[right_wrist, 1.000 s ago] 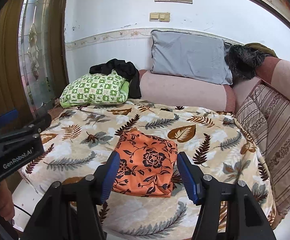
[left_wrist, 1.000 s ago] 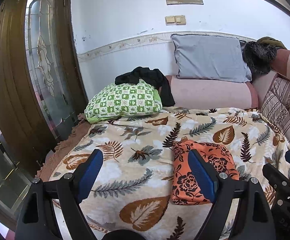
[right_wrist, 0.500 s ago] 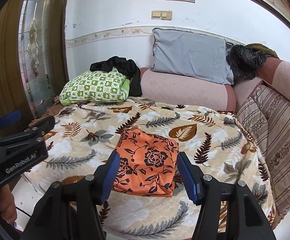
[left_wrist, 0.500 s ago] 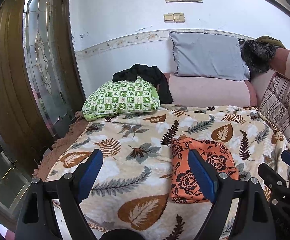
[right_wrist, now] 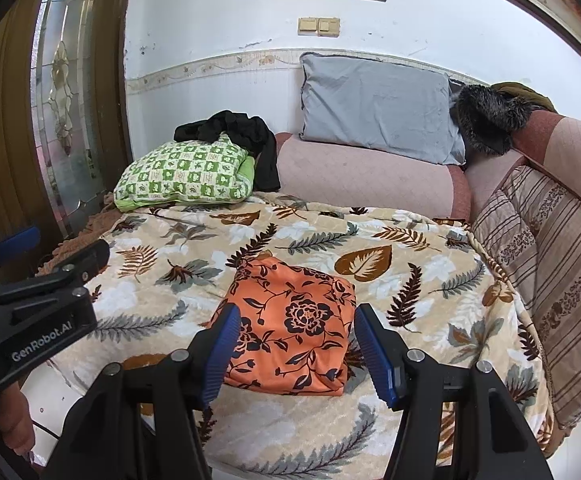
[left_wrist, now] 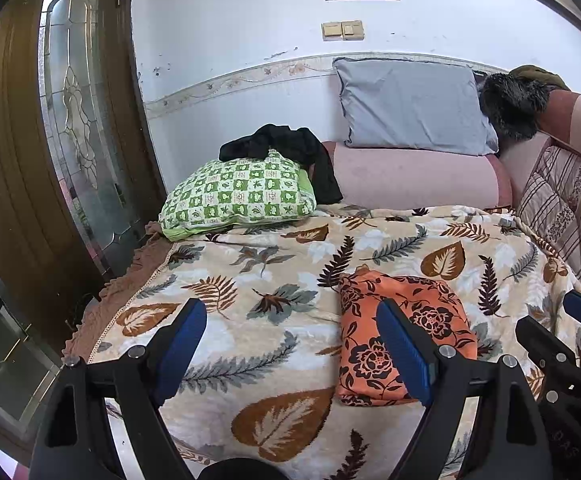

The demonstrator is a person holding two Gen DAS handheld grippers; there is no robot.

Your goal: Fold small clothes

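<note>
An orange garment with black flowers (left_wrist: 394, 332) lies folded into a neat block on the leaf-patterned blanket (left_wrist: 274, 280); it also shows in the right wrist view (right_wrist: 294, 324). My left gripper (left_wrist: 292, 354) is open and empty, held back from the bed, left of the garment. My right gripper (right_wrist: 296, 354) is open and empty, in front of the garment and apart from it. The left gripper's body shows at the left of the right wrist view (right_wrist: 30, 312).
A green checked pillow (left_wrist: 238, 196) with a black garment (left_wrist: 290, 148) on it lies at the back left. A grey pillow (left_wrist: 410, 108) leans on the wall above a pink bolster (left_wrist: 414, 180). Striped cushions (right_wrist: 550, 264) line the right. A wooden door (left_wrist: 50, 140) stands left.
Both grippers have drawn back a little from the bed and stay open. The folded garment has not moved.
</note>
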